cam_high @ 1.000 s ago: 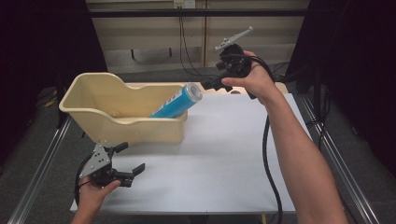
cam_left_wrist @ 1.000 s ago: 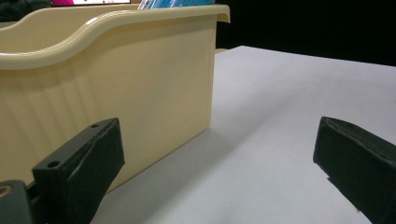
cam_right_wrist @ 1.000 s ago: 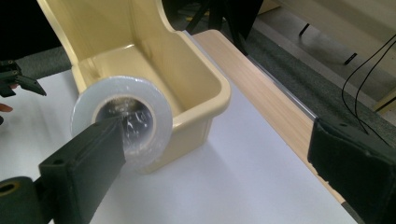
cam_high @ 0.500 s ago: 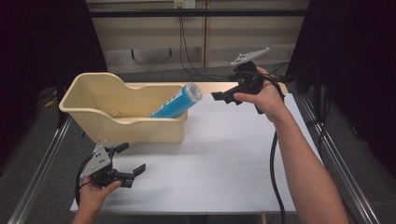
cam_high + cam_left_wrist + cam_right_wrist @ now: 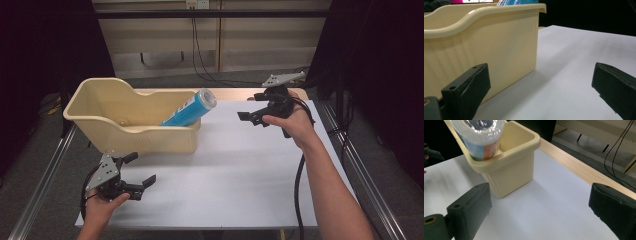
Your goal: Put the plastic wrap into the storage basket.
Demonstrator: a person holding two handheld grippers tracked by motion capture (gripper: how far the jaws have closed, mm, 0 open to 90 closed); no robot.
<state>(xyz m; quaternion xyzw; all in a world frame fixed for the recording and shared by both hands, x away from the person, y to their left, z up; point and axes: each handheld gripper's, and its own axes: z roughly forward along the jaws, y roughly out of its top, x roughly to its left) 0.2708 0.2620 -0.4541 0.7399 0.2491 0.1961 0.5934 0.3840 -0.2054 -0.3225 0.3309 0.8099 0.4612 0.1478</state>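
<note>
Leaning in one cream bin (image 5: pixel 150 137), one blue canister (image 5: pixel 189 108); left hand-held gripper (image 5: pixel 139 170) and right hand-held gripper (image 5: pixel 247 106) both gape empty.

The blue can's (image 5: pixel 189 109) lower end is hidden inside the cream bin (image 5: pixel 150 140) (its label print is unreadable).

Lab: railed table (image 5: pixel 260 200), dangling cables (image 5: pixel 197 45).

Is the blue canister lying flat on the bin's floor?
No. In the high view the canister leans tilted in the bin, its capped top poking up over the right rim.
</note>
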